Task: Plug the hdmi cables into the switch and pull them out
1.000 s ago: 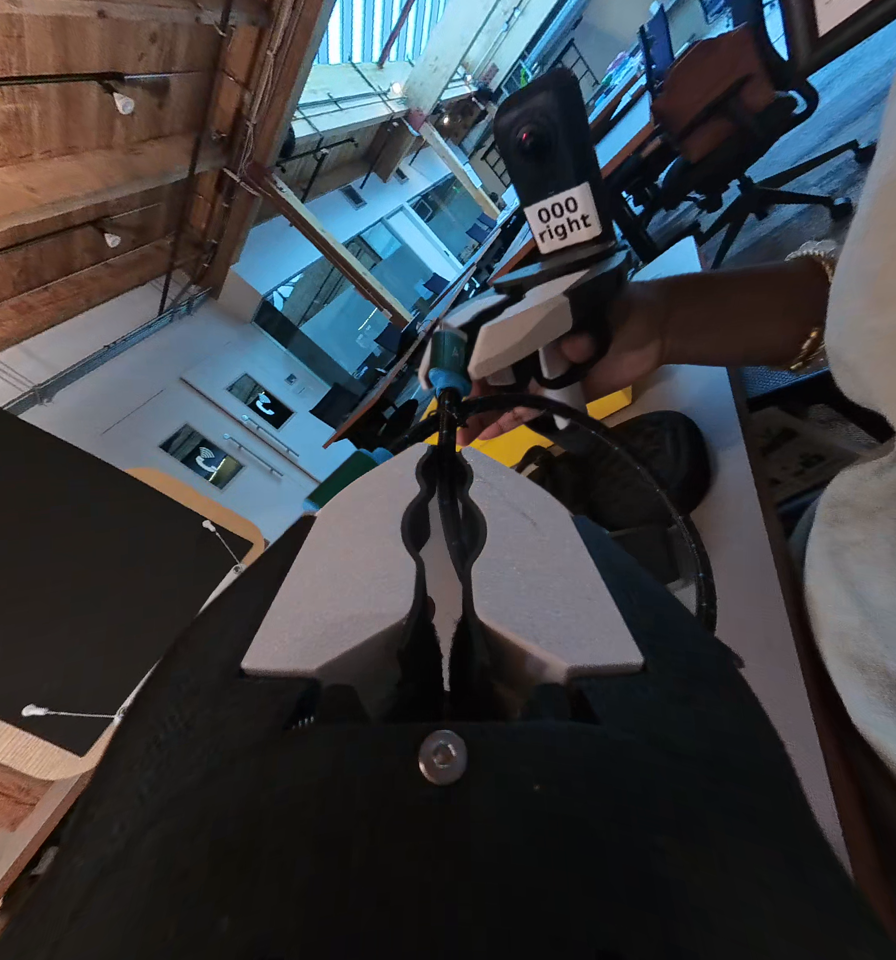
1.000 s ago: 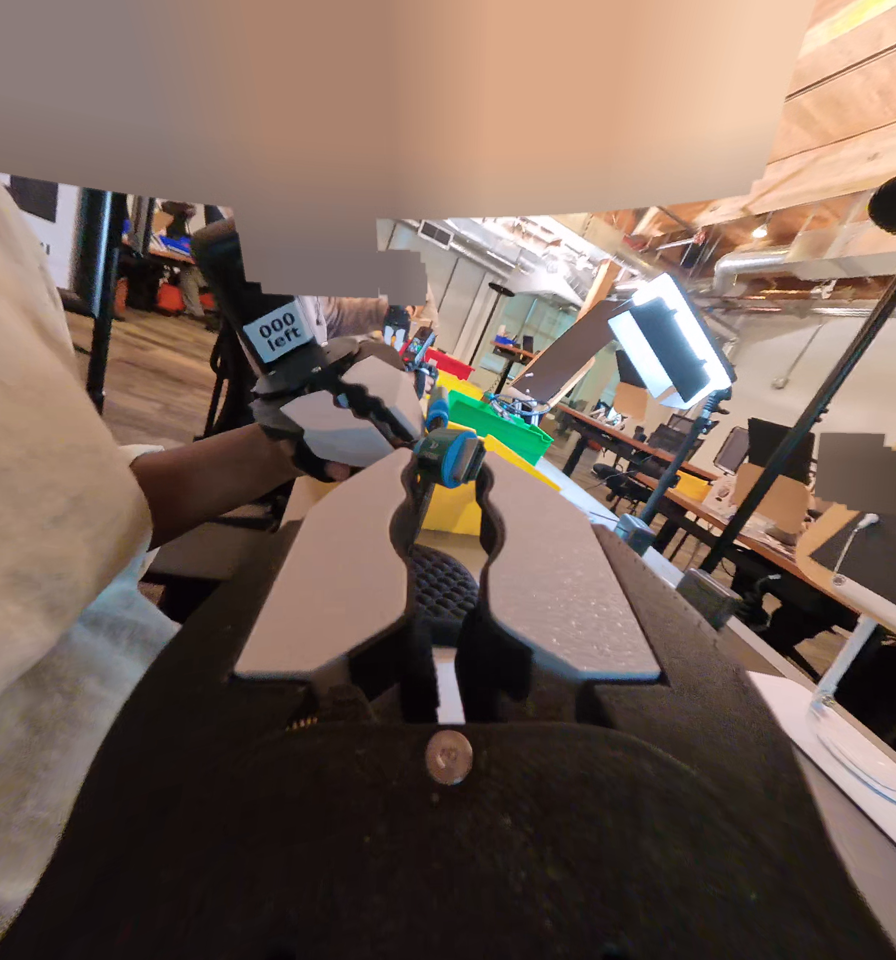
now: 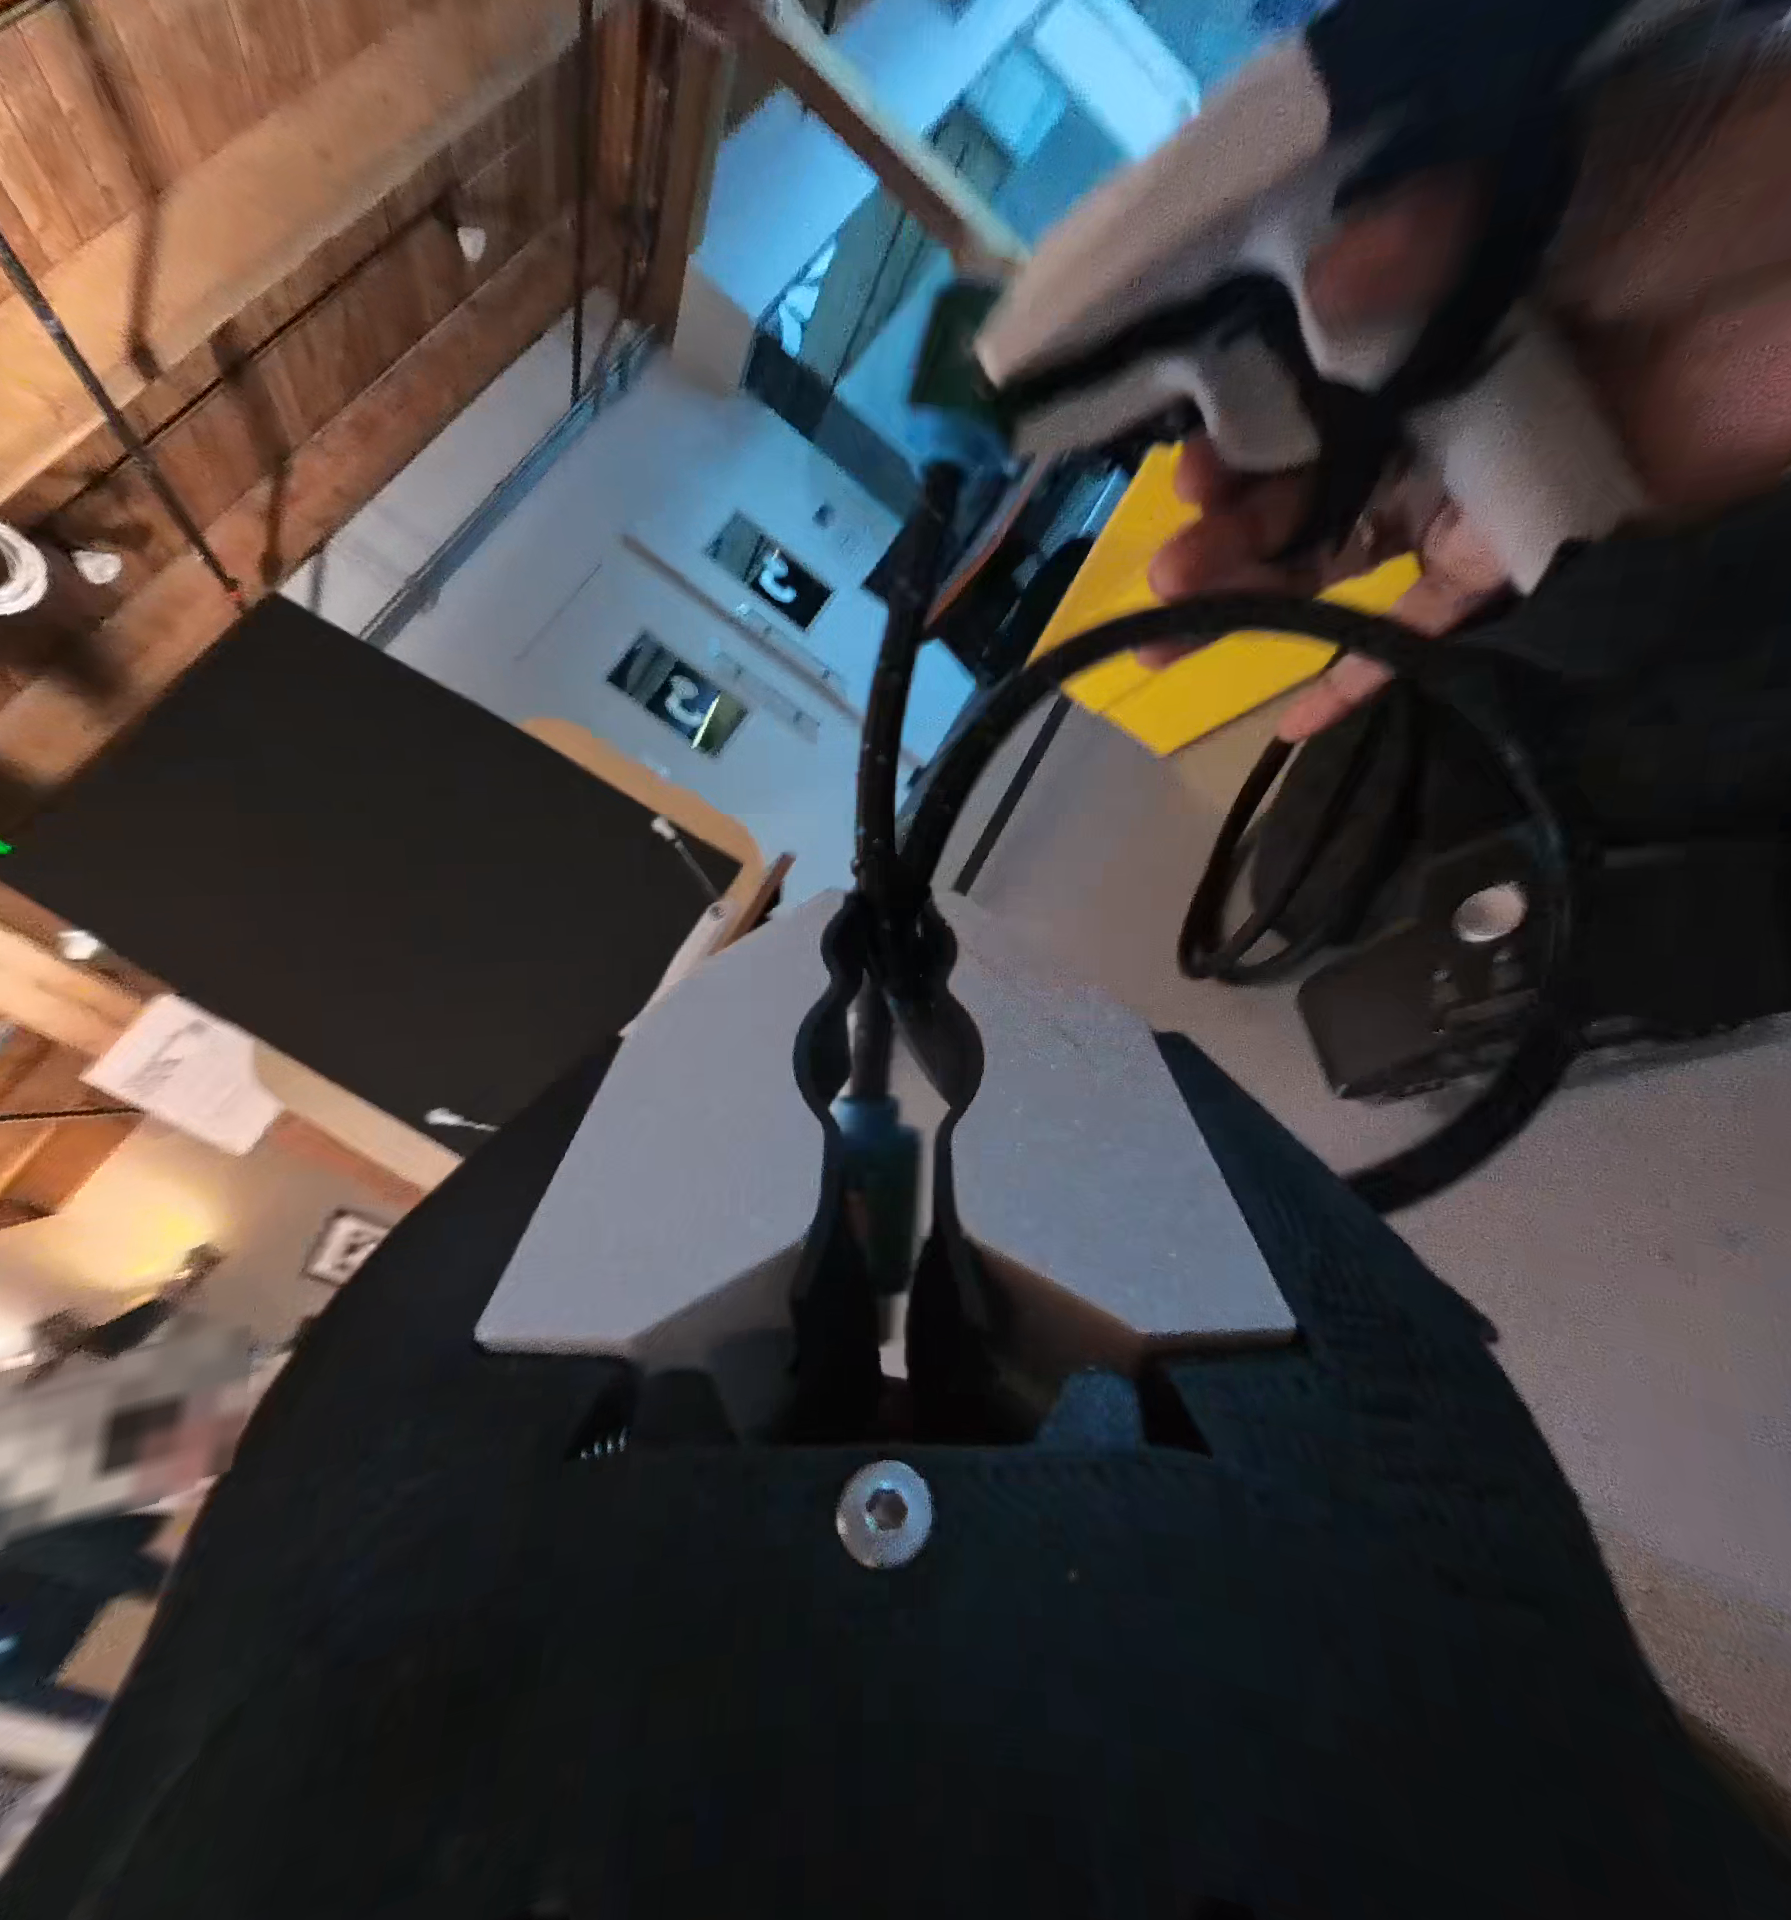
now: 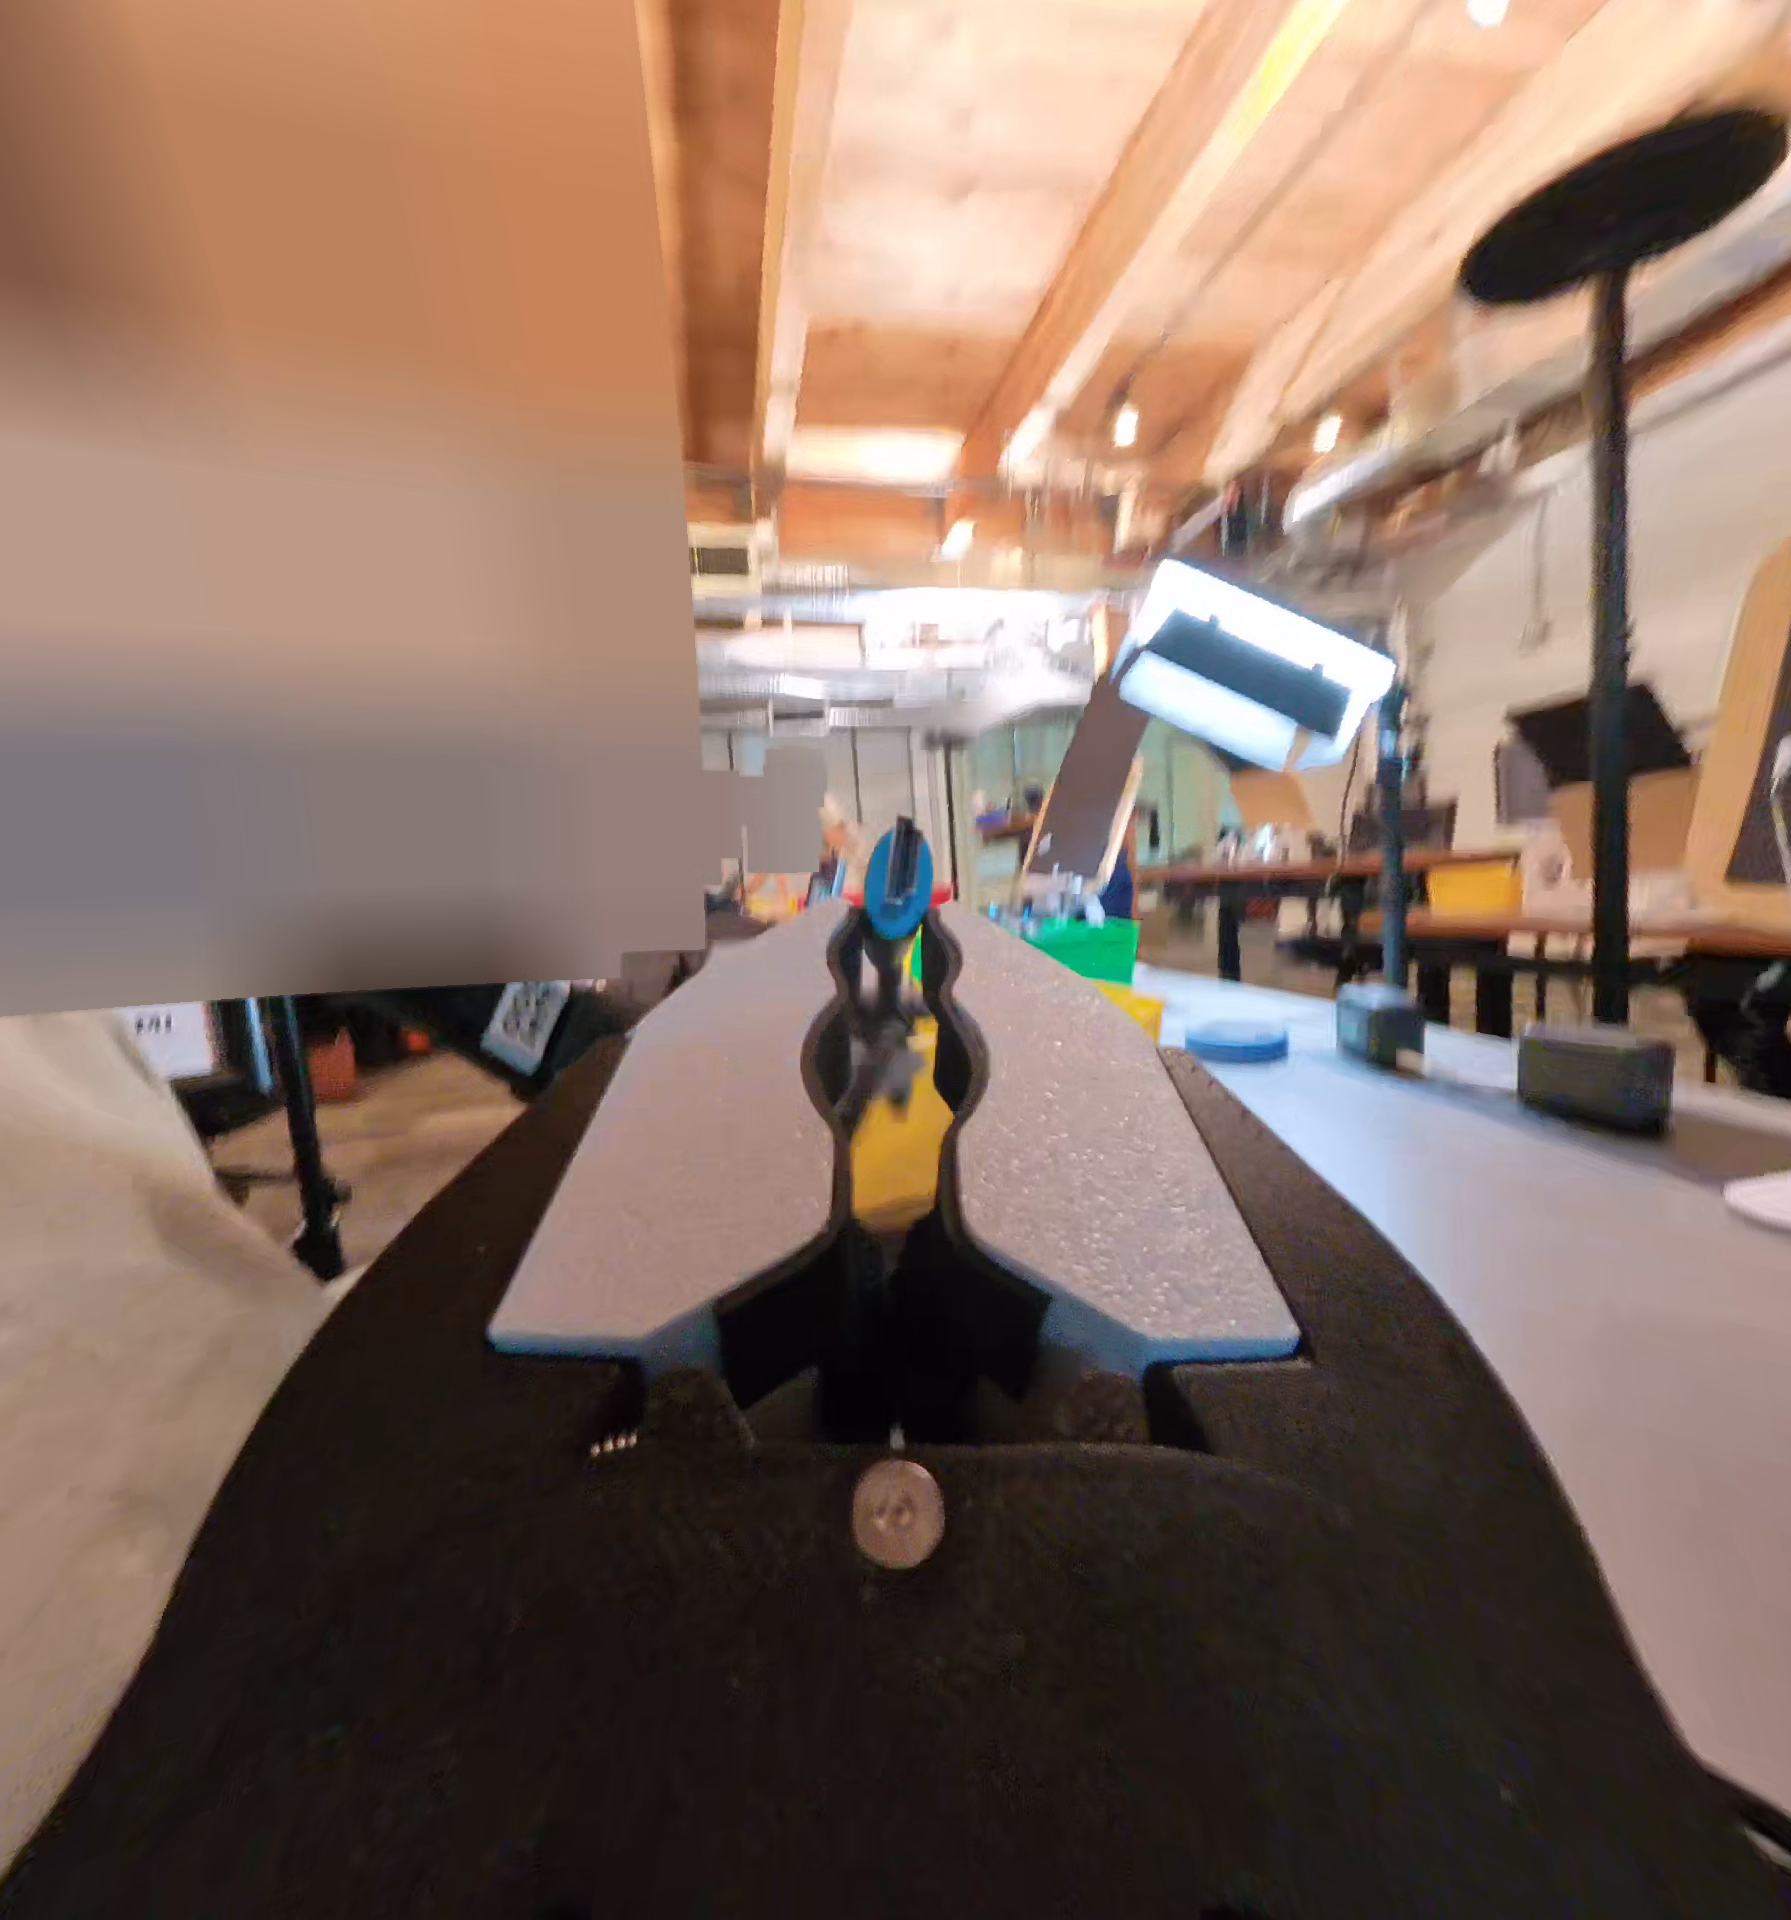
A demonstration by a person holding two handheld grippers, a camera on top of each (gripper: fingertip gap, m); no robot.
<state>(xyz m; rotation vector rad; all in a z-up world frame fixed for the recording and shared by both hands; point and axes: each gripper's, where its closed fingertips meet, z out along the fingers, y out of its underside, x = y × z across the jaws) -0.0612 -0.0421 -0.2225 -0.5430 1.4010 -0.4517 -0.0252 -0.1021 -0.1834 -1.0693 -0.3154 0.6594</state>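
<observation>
Left gripper (image 3: 886, 935) pinches black cable (image 3: 875, 727) at fingertips; right gripper (image 4: 896, 920) clamps blue plug (image 4: 896, 878), plug tip pointing far.

Black HDMI cable (image 3: 886, 727) loops above the table, blue plug (image 4: 897, 881) upright; black switch (image 3: 1431, 987) beside it.

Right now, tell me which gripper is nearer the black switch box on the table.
Right. In the left wrist view the right gripper hovers just above the switch box; the left gripper holds the cable farther back.
</observation>
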